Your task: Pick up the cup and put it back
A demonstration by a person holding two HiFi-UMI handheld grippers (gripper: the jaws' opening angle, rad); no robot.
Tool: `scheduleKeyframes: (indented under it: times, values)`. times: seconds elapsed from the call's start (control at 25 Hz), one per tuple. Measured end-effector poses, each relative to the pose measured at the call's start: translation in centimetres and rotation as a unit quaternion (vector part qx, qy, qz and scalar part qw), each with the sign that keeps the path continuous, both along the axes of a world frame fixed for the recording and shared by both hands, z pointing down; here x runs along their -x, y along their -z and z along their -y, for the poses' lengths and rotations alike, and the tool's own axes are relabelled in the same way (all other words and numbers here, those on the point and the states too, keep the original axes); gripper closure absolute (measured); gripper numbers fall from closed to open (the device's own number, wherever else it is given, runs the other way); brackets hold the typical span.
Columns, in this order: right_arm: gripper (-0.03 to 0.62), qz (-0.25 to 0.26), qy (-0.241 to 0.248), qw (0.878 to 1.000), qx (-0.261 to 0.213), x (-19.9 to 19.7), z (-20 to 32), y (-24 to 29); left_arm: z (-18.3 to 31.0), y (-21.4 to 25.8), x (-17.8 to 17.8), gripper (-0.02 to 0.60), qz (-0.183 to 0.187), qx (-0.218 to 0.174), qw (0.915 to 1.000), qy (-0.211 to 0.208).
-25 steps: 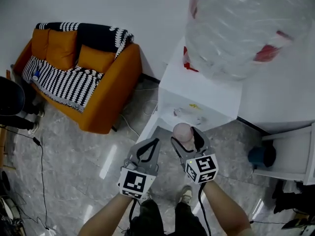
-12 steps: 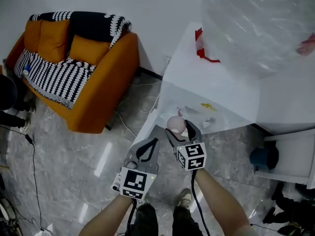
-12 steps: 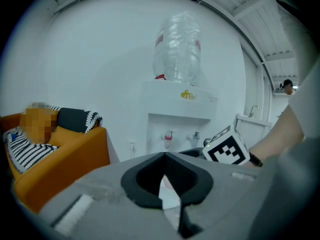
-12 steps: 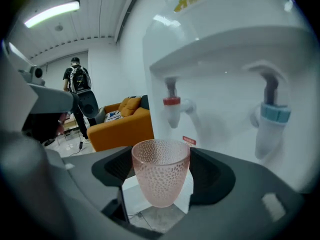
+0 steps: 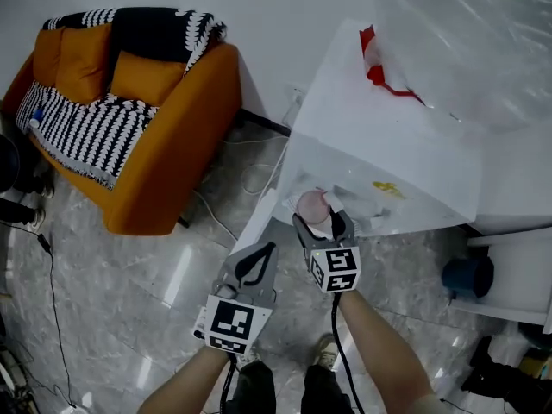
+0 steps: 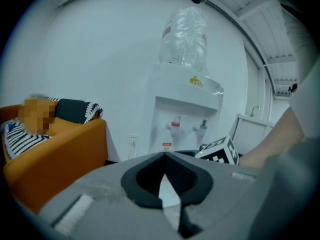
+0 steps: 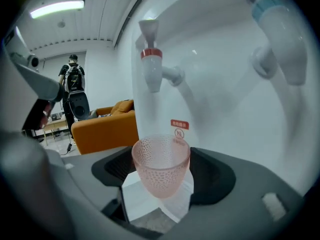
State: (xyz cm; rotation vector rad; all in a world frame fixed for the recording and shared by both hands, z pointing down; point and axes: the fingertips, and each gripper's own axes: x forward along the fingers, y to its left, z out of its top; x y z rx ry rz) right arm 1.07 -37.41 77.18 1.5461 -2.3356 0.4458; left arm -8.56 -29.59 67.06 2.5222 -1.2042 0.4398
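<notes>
In the head view the right gripper (image 5: 321, 224) covers the lower part of the pink cup (image 5: 311, 205), and the bottle (image 5: 466, 41) on the water dispenser (image 5: 379, 158) is cut off at the upper right; the right gripper view shows the jaws clamped on the cup at frame centre, below the red tap (image 7: 150, 59). The cup stands upright, long axis vertical, mouth up; the left gripper (image 5: 253, 260), lower centre, has its jaws together on nothing.

The pink, dimpled, translucent cup (image 7: 160, 165) sits upright, mouth up, clamped between the jaws of the right gripper (image 5: 322, 222).
</notes>
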Motion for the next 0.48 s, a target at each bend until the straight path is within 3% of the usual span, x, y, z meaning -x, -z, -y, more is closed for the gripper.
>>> scheduleKeyframes:
  times: [0.16,0.48]
  values:
    - [0.230,0.003,-0.007,1.000,-0.002,-0.2,0.0,-0.8,0.6,-0.7,0.2,0.580,-0.003,0.002,1.0000,0.003]
    - [0.180,0.024,-0.021,0.999,0.042,-1.0,-1.1,-0.4,0.9,-0.7,0.4,0.580,0.005,0.007,0.9999,0.007]
